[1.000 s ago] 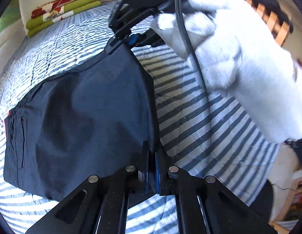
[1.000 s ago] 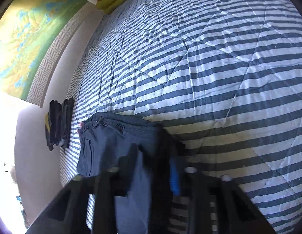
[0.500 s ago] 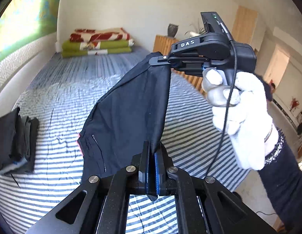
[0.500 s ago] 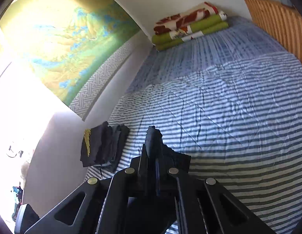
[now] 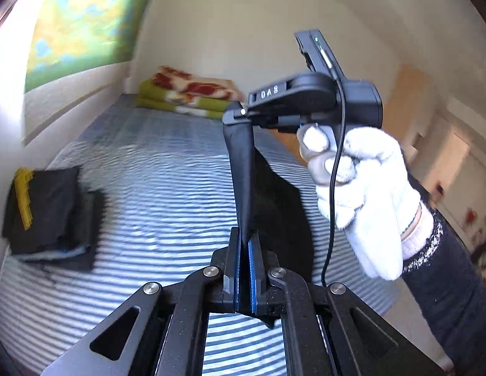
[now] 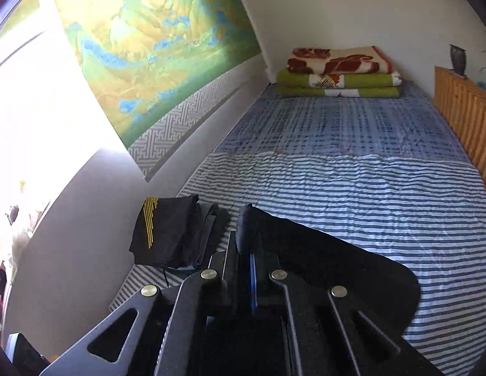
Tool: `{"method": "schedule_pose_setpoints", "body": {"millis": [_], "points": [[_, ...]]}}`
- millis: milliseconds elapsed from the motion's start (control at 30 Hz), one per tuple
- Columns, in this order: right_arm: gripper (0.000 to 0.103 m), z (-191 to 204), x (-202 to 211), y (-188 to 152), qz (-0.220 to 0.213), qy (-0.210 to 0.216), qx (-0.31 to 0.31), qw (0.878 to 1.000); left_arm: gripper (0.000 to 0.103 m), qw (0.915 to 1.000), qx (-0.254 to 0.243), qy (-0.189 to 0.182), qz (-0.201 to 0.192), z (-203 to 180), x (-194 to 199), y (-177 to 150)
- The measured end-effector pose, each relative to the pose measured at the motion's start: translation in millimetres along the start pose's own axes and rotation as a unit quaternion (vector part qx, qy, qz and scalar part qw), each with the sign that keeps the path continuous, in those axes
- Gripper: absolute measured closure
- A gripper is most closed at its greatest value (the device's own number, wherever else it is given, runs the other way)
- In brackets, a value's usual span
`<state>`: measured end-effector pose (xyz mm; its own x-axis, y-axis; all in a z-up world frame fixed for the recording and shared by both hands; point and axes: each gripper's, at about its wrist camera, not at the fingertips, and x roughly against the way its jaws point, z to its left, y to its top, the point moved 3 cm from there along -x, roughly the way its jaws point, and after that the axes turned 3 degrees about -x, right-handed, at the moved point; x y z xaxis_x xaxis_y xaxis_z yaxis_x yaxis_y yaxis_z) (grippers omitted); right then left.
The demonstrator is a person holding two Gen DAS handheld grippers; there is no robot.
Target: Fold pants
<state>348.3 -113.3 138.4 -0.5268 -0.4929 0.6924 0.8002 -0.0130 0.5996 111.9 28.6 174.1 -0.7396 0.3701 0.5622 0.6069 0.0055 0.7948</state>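
Both tongs, left tongs [image 5: 245,244] and right tongs [image 6: 247,244], clamp dark pants [image 5: 274,206] above the striped bed [image 6: 368,188]; folded clothes [image 6: 167,235] at nine o'clock

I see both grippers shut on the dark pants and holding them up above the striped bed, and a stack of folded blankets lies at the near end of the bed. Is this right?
Not quite. The left gripper and right gripper do hold the dark pants above the striped bed, but the folded blankets lie at the far end, against the wall, as the right wrist view shows.
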Motion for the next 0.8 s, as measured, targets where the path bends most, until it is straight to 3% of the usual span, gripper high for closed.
{"method": "schedule_pose_setpoints", "body": {"millis": [100, 200, 333, 467, 633, 733, 800], "points": [[0.098, 45, -105, -10, 0.053, 0.041, 0.021, 0.998, 0.1, 0.9966, 0.037, 0.068, 0.028, 82, -7, -24], [0.098, 67, -184, -31, 0.103, 0.073, 0.024, 0.992, 0.1, 0.9894, 0.072, 0.105, 0.07, 145, -31, -56], [0.099, 52, -271, -69, 0.171, 0.072, 0.004, 0.983, 0.1, 0.9813, 0.093, 0.115, 0.124, 179, -86, -92], [0.099, 11, -285, -77, 0.185, 0.083, -0.022, 0.979, 0.1, 0.9866, 0.069, 0.075, 0.127, 149, -119, -95], [0.099, -50, -260, -70, 0.177, 0.057, -0.03, 0.982, 0.1, 0.9891, 0.03, 0.007, 0.144, 66, -173, -105], [0.099, -100, -244, -82, 0.175, 0.027, -0.045, 0.983, 0.097, 0.9835, 0.018, -0.035, 0.176, 24, -221, -124], [0.099, -130, -247, -92, 0.177, 0.0, -0.053, 0.983, 0.093, 0.9734, 0.019, -0.053, 0.222, 11, -258, -142]]}}
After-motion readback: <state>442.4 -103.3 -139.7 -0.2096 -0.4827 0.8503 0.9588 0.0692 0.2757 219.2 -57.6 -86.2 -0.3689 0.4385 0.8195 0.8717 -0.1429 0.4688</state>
